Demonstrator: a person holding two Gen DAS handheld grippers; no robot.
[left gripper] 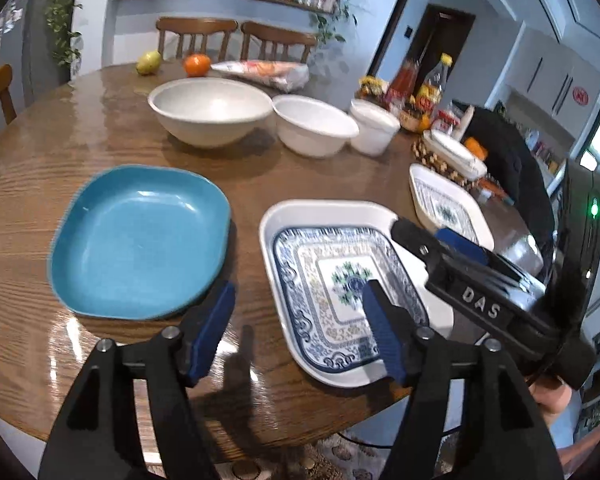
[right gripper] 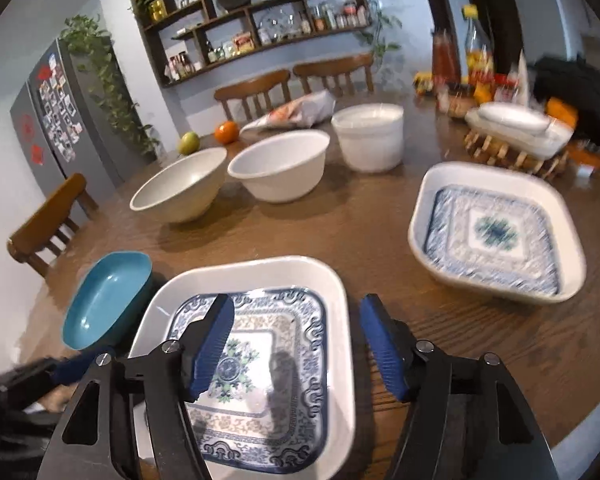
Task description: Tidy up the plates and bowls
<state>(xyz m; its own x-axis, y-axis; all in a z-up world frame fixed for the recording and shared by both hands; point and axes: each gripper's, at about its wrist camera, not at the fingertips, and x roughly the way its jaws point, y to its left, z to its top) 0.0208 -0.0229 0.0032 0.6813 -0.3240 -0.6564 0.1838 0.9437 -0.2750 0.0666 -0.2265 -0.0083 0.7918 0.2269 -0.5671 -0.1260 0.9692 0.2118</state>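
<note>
A white square plate with a blue pattern [left gripper: 320, 248] [right gripper: 284, 320] lies on the wooden table near the front edge. My left gripper [left gripper: 298, 308] is open, with the plate's left rim between its fingers and no pad pressing on it. My right gripper [right gripper: 296, 312] [left gripper: 424, 232] is open astride the plate's right rim. A teal plate [left gripper: 140, 240] [right gripper: 108, 296] lies to the left. A second patterned plate [left gripper: 440, 200] [right gripper: 496, 232] lies to the right. Behind stand a large off-white bowl [left gripper: 210, 110] [right gripper: 180, 188], a white bowl [left gripper: 314, 124] [right gripper: 280, 164] and a smaller white bowl [left gripper: 374, 124] [right gripper: 370, 136].
A pear [left gripper: 148, 63], an orange [left gripper: 197, 65] and a plastic bag [left gripper: 268, 72] sit at the far edge. Bottles [right gripper: 460, 56] and a wooden trivet with white dishes [right gripper: 516, 136] crowd the right side. Chairs [left gripper: 198, 36] ring the table. The table's front edge [left gripper: 340, 416] is close below my fingers.
</note>
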